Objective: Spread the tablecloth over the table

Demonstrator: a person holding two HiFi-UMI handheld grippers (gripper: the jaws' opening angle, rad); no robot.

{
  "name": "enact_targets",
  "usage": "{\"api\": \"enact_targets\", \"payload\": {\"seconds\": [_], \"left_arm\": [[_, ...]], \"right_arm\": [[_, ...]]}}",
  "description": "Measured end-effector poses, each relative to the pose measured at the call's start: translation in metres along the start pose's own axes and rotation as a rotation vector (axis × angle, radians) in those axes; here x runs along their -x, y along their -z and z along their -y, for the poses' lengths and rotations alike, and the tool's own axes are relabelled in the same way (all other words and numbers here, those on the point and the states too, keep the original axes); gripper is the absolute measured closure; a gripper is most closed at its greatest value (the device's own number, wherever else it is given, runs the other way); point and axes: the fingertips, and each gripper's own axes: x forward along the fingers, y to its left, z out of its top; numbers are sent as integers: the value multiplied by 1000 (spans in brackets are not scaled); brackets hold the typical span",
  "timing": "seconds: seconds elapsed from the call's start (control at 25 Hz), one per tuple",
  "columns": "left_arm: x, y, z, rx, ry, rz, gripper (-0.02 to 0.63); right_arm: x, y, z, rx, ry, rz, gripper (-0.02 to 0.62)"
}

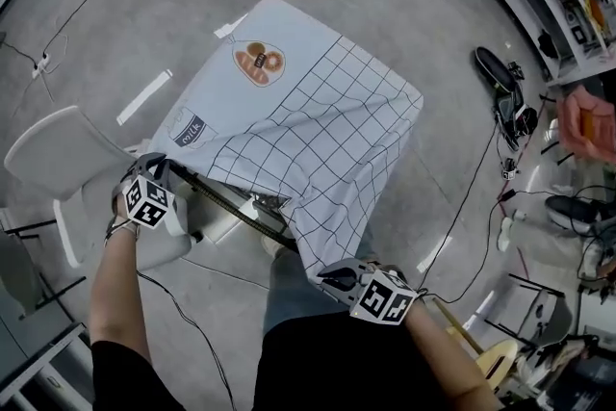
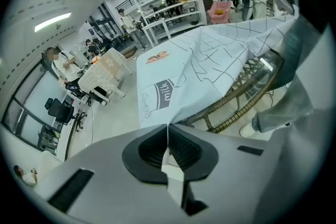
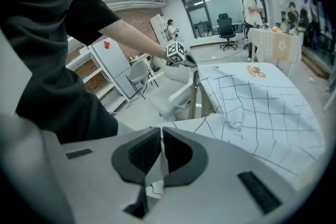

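Table (image 1: 237,208) mostly hidden beneath tablecloth (image 1: 318,125)

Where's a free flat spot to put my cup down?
The flat far tablecloth between bread print and milk print is free. The near edge is bunched between left gripper and right gripper; cables crowd the floor right.

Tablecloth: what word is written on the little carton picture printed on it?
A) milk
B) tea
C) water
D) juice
A: the carton drawing on the tablecloth has "milk" written on it, readable in both the head view and the left gripper view.
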Motion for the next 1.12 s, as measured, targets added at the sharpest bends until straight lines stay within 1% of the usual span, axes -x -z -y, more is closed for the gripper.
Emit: {"api": "enact_targets", "payload": {"seconds": [0.12,0.2,0.24,0.28,0.44,0.52,0.68,0.88,1.04,1.12], "left_arm": [[10,-1,3,9,7,-25,593],[24,-1,4,15,8,-49,594],[31,6,6,19,8,-63,594],[37,20,9,26,7,-75,594],[49,107,36,65,2,-102,594],[54,132,45,70,10,-115,594],[66,163,57,91,24,-153,594],[76,213,77,134,42,-206,594],[84,227,85,151,59,-254,594],[85,231,89,175,64,-276,592]], "right_arm": [[10,11,2,-21,-65,-11,584],[21,15,1,-25,-86,-16,584],[20,17,-3,-25,-93,-21,584],[13,20,-9,-24,-103,-30,584],[-48,36,-51,-8,-150,-88,584],[-67,38,-64,-5,-178,-97,584],[-82,39,-79,5,-238,-119,584],[-105,37,-97,28,-272,-124,584],[-103,37,-95,29,-296,-131,583],[-102,41,-94,21,-314,-145,580]]}}
